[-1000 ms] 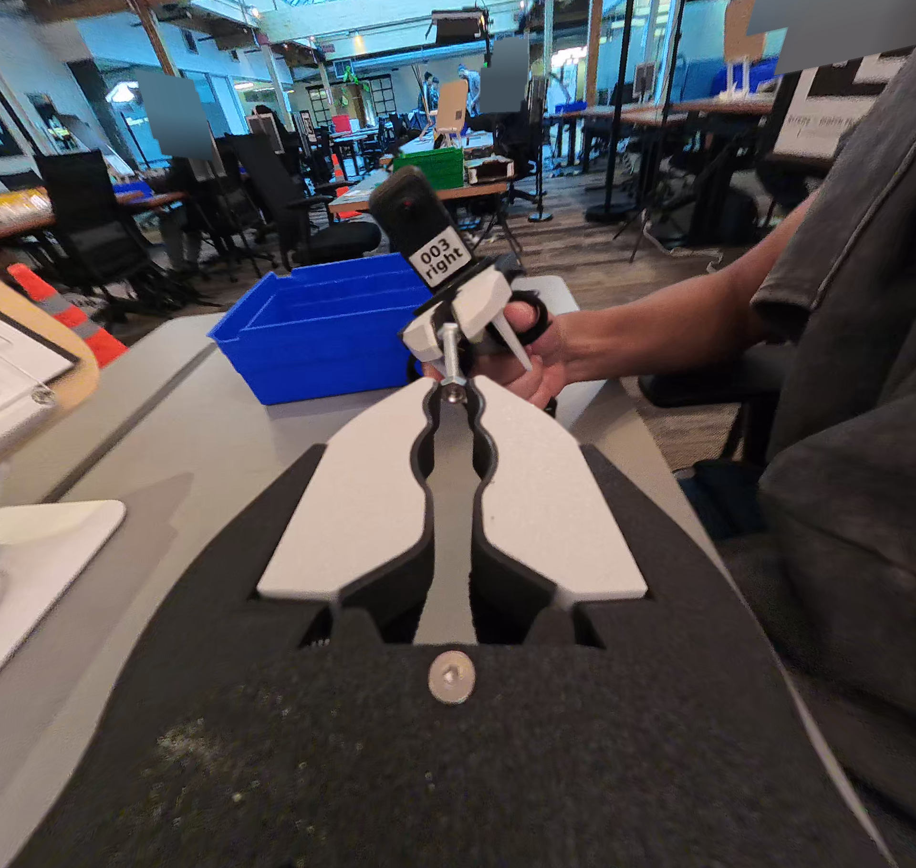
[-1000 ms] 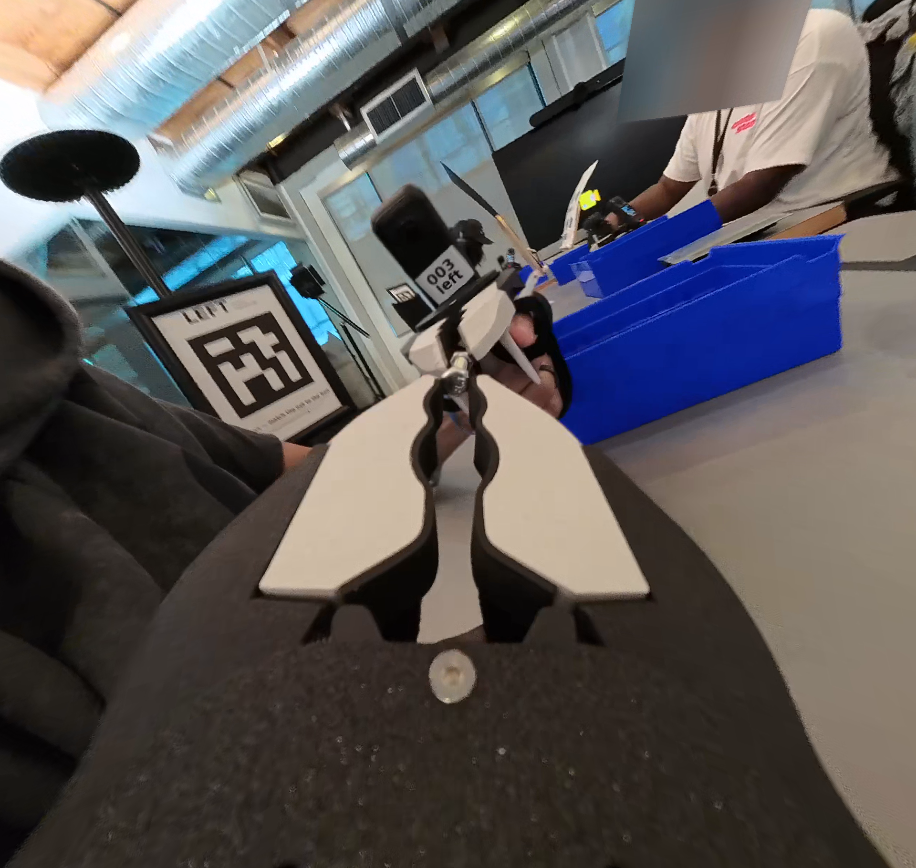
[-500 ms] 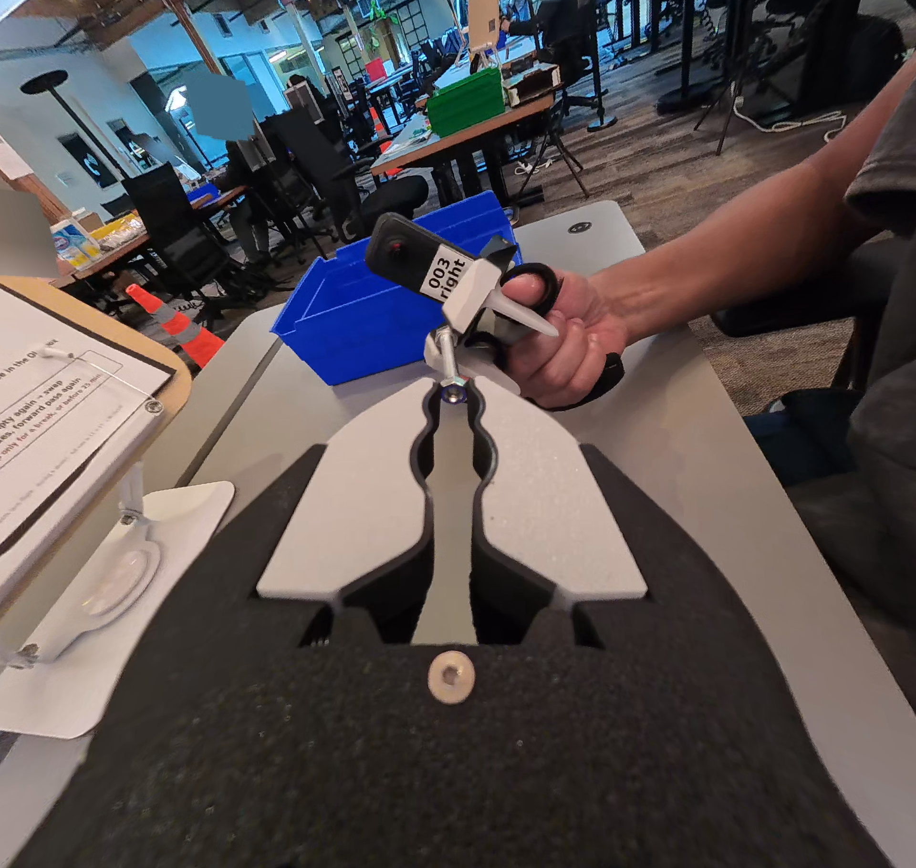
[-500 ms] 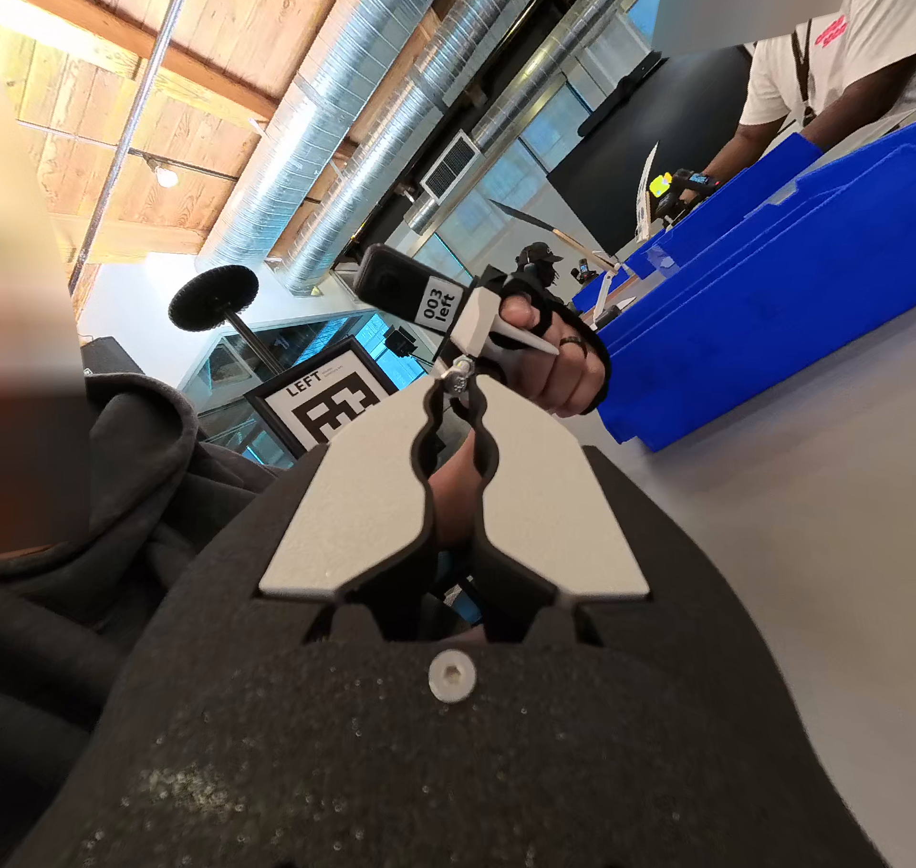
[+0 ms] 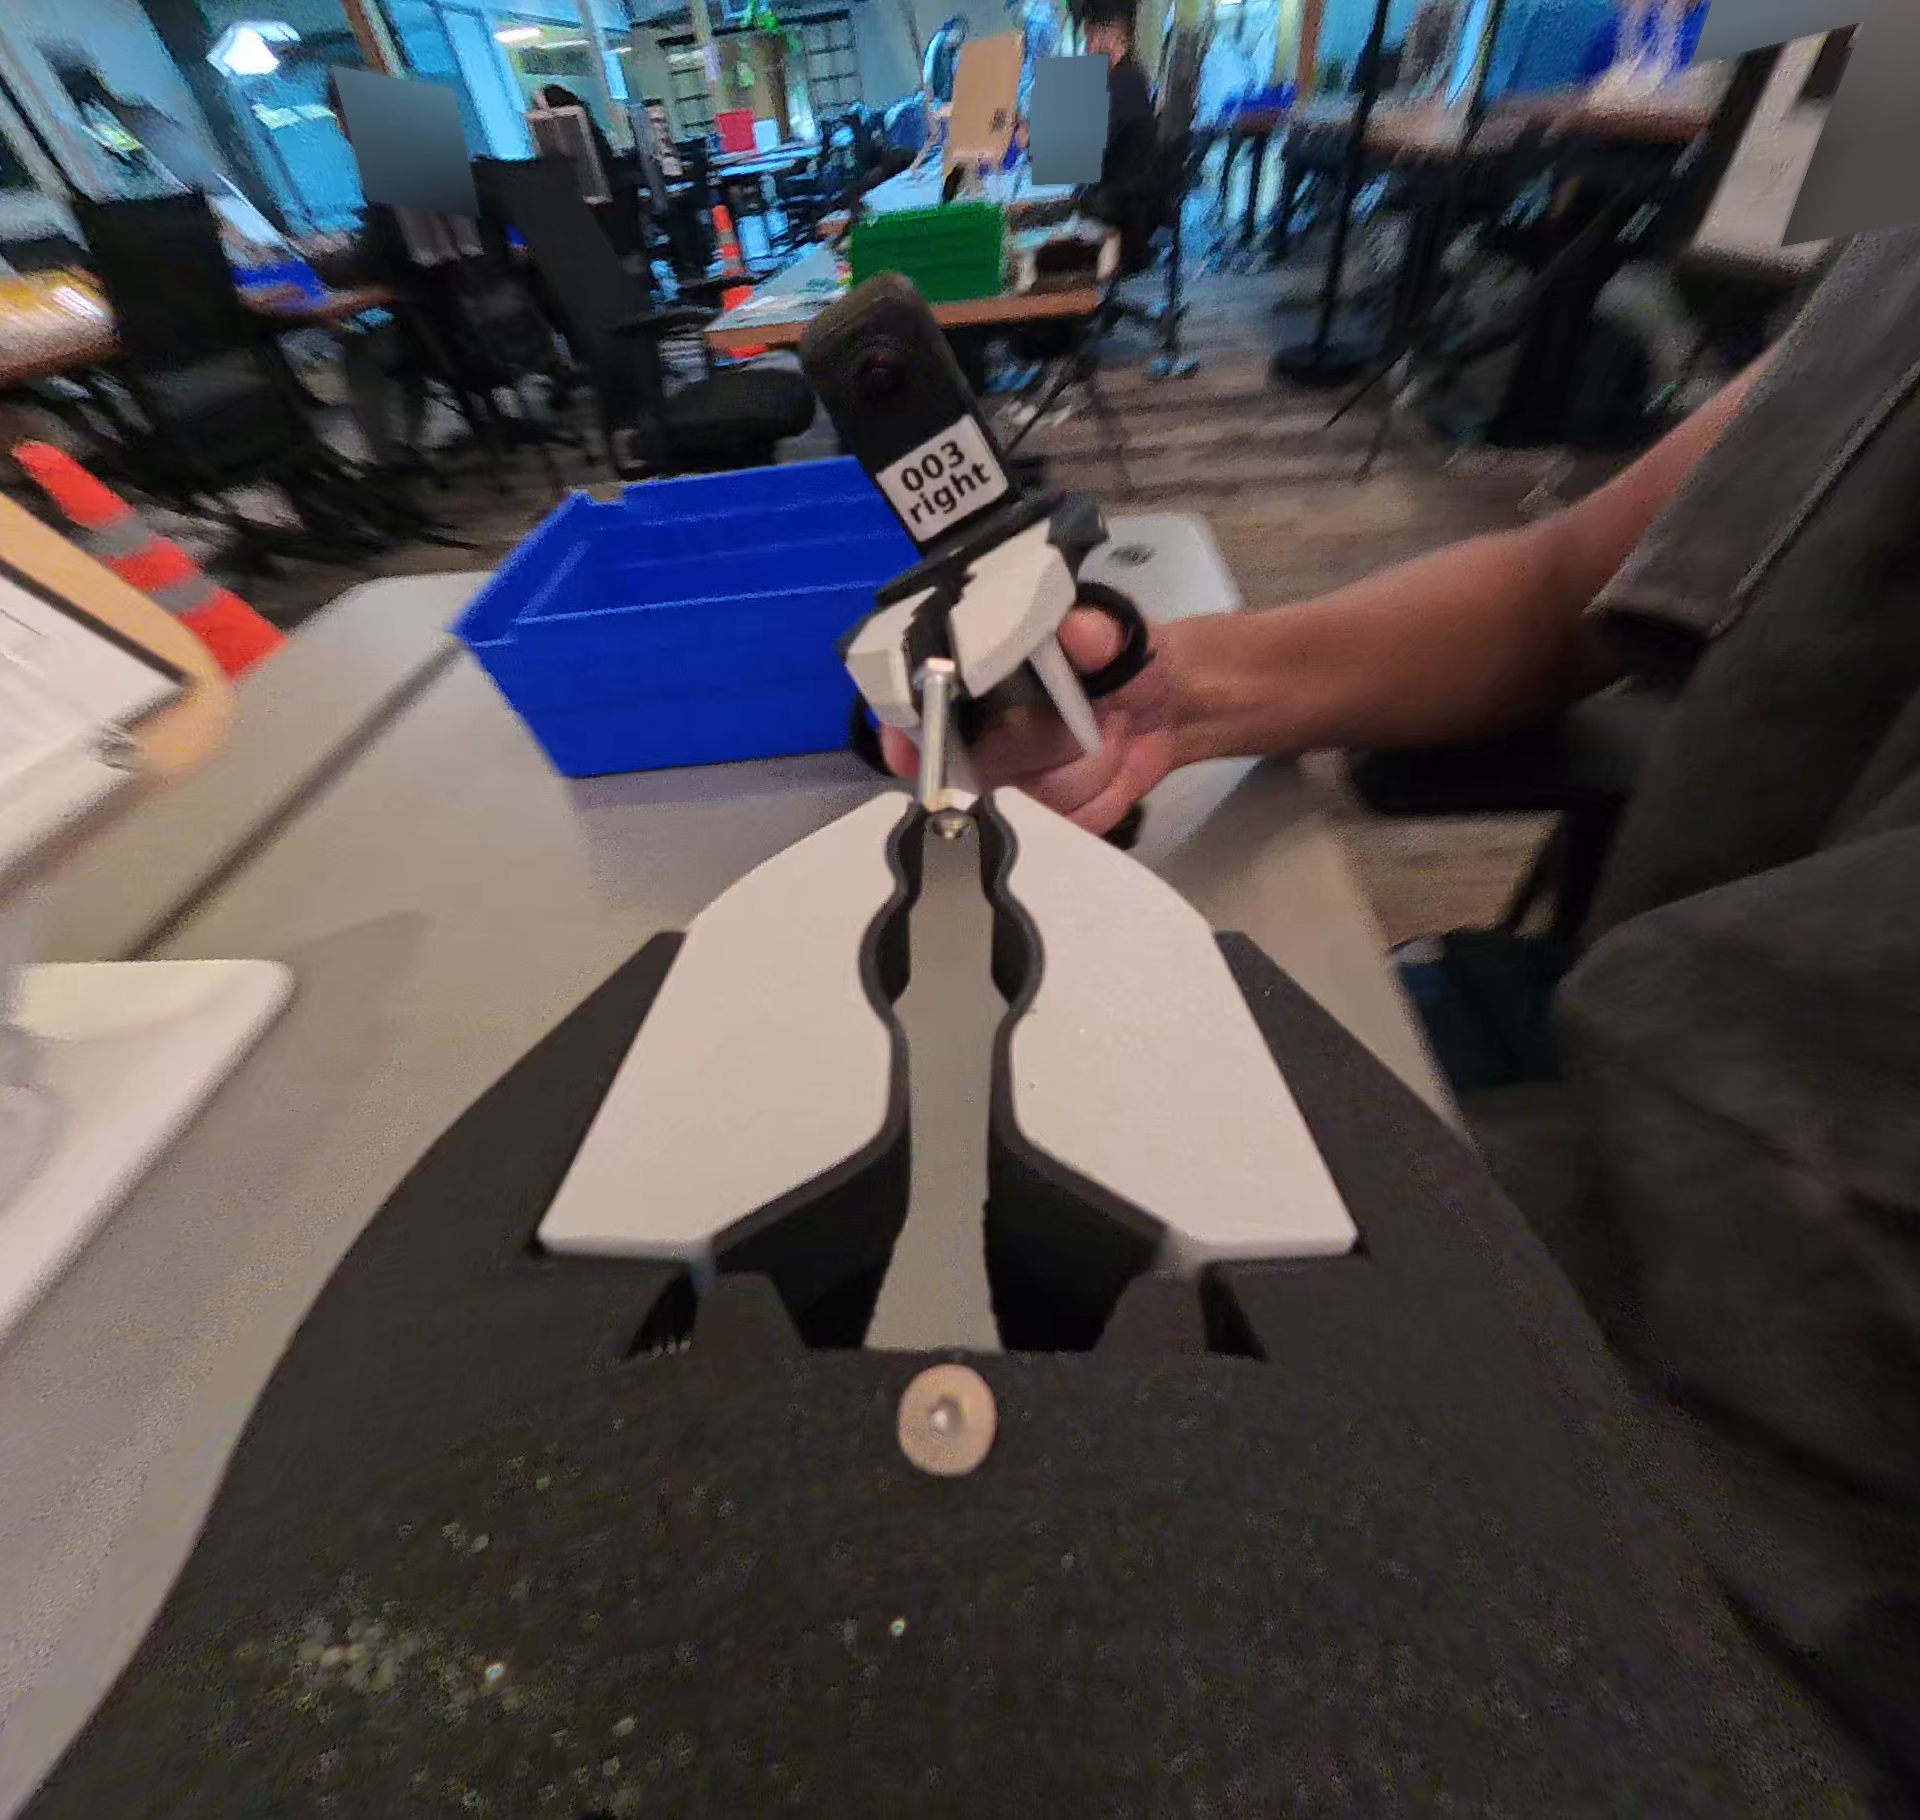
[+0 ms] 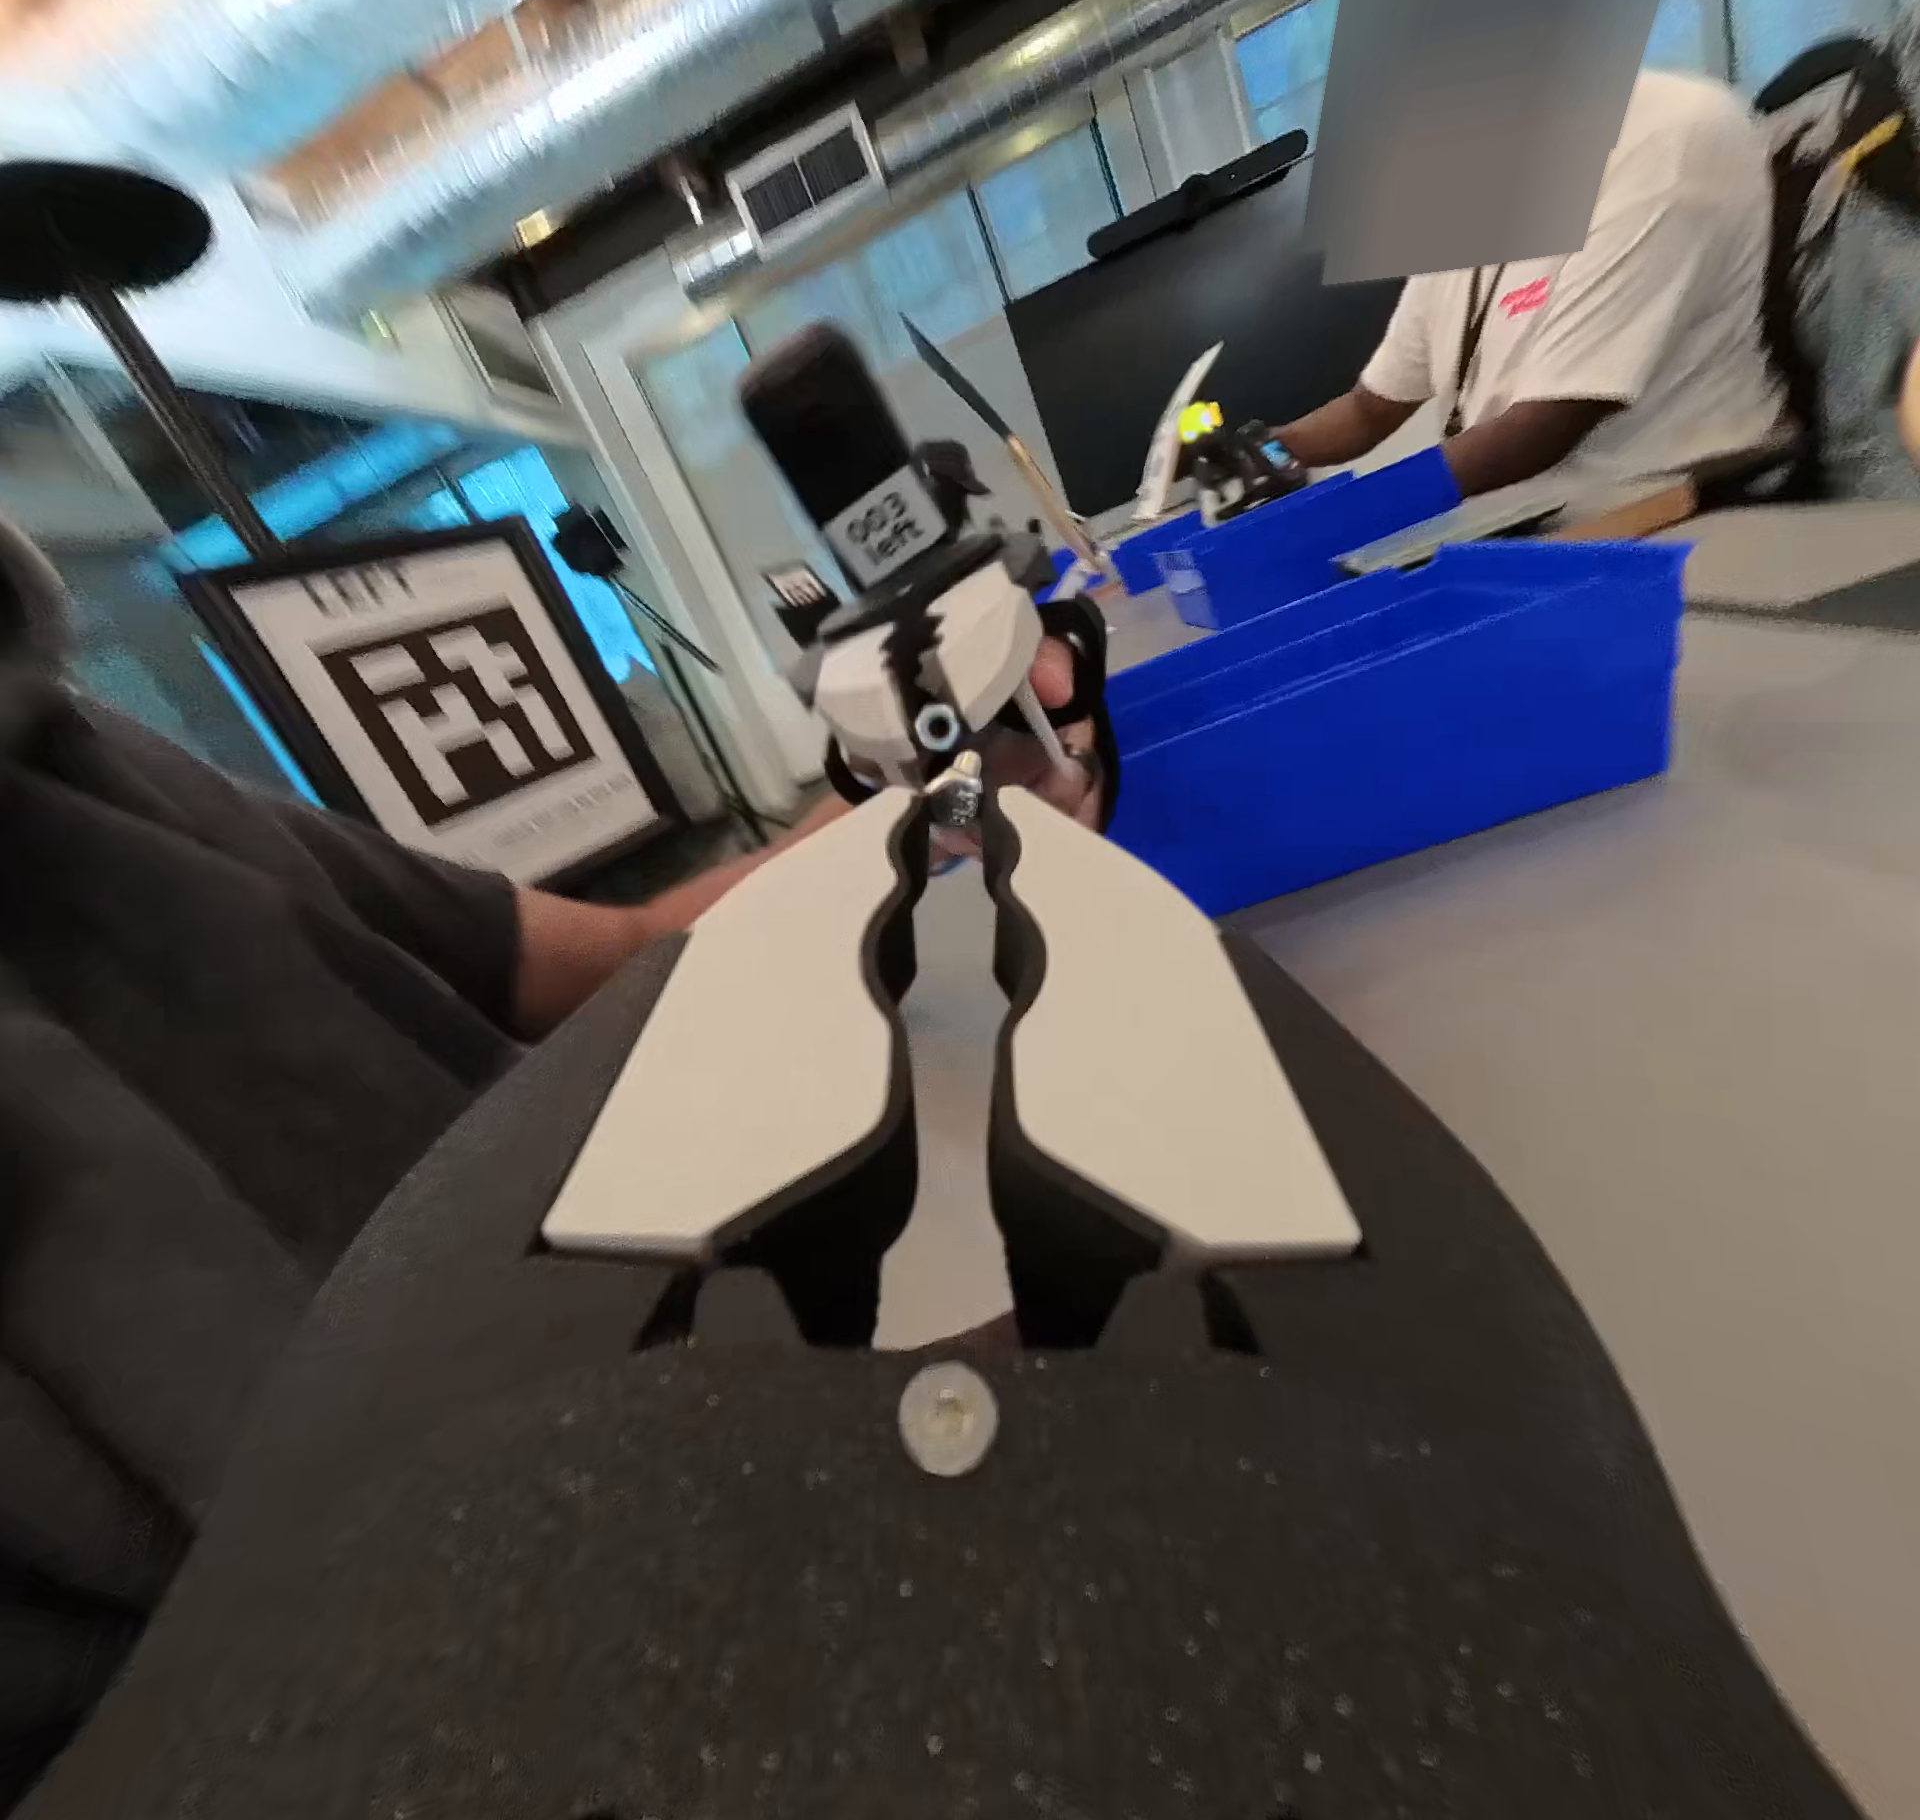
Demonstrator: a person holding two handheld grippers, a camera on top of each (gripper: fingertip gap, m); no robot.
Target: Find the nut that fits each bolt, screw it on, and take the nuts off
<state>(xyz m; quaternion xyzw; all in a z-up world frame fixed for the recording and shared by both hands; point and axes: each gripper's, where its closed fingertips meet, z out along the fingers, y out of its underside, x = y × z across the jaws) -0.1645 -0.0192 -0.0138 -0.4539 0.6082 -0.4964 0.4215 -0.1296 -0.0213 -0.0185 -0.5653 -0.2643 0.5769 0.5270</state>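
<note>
In the left wrist view, a small nut (image 5: 948, 824) is clamped at the tips of the left gripper (image 5: 948, 820), and the bolt (image 5: 937, 731) is held by the right gripper (image 5: 940, 674) above the grey desk (image 5: 364, 866), near a blue bin (image 5: 686, 627). In the right wrist view, the bolt (image 6: 961, 800) is pinched between the fingers (image 6: 1101, 1001), and the nut (image 6: 937, 728) is seen just beyond it.

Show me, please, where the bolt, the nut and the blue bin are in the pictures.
bolt (image 5: 938, 731): left wrist view, middle of its shaft.
nut (image 6: 924, 728): right wrist view, left side of its metal ring.
blue bin (image 5: 686, 690): left wrist view, its front wall.
</note>
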